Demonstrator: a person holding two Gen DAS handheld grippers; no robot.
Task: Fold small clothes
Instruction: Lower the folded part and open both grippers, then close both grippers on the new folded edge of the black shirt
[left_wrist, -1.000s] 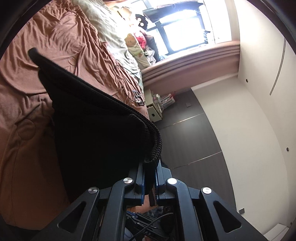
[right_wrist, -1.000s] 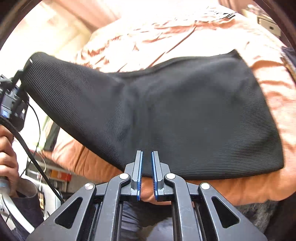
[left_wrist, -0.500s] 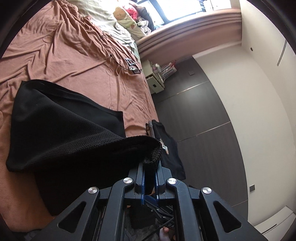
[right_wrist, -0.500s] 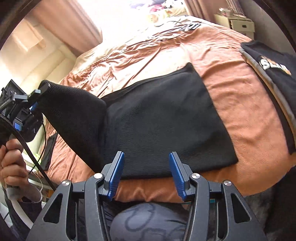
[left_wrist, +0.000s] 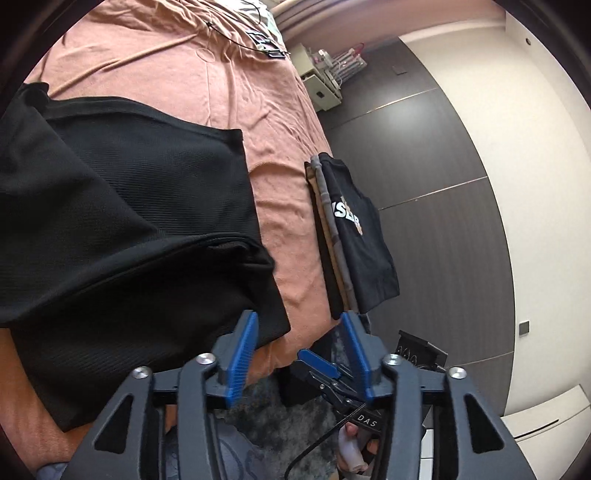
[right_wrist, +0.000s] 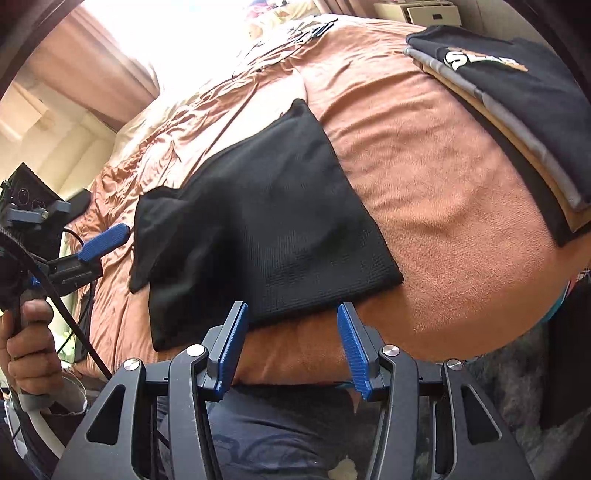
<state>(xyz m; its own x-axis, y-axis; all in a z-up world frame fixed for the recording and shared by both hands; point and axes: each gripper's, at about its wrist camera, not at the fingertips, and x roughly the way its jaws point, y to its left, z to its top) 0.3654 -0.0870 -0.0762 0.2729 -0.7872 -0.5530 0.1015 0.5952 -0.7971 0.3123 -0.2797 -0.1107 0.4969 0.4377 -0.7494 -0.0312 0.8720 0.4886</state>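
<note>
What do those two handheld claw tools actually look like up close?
Both look alike. The left gripper and right gripper each have a matte black angular frame with triangular cut-outs and silver round bolts. Their fingers carry ribbed bright blue pads. A black cable trails from the left one's handle, gripped by a bare hand.

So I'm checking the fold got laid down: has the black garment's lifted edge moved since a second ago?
Yes. The black garment edge has dropped onto the bedspread; the left gripper has released it.
</note>
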